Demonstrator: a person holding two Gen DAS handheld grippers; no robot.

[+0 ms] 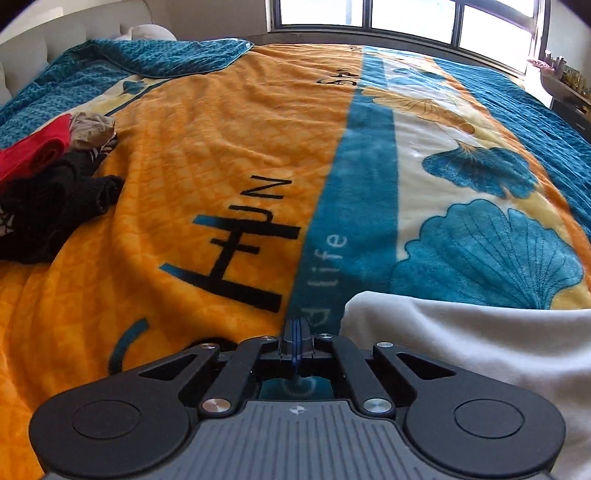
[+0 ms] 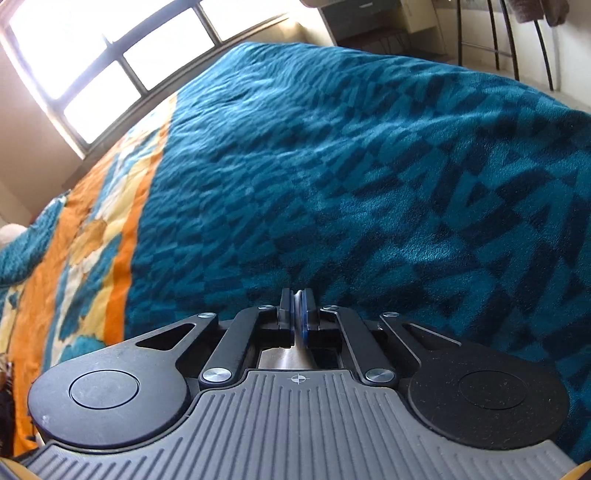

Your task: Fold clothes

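1. A pile of clothes [image 1: 55, 177] lies far left of the left gripper [image 1: 296, 328], on the blanket [image 1: 207, 155].
2. Its fingers are closed on nothing.
3. A white cloth [image 1: 461, 343] lies just right of them.
4. The right gripper [image 2: 297, 310] has closed fingers; something pale sits between them, but what it is cannot be told.

Daylight is pouring in through the window [image 1: 406, 14] at the far side of the bed, and its panes are blowing out to plain white in both views. The blanket [image 1: 221, 147] is showing bright, saturated colour with soft shadows in its folds. Fisheye distortion is bending the edges — the corners are darkening — and the right wrist view is looking slightly blurred.
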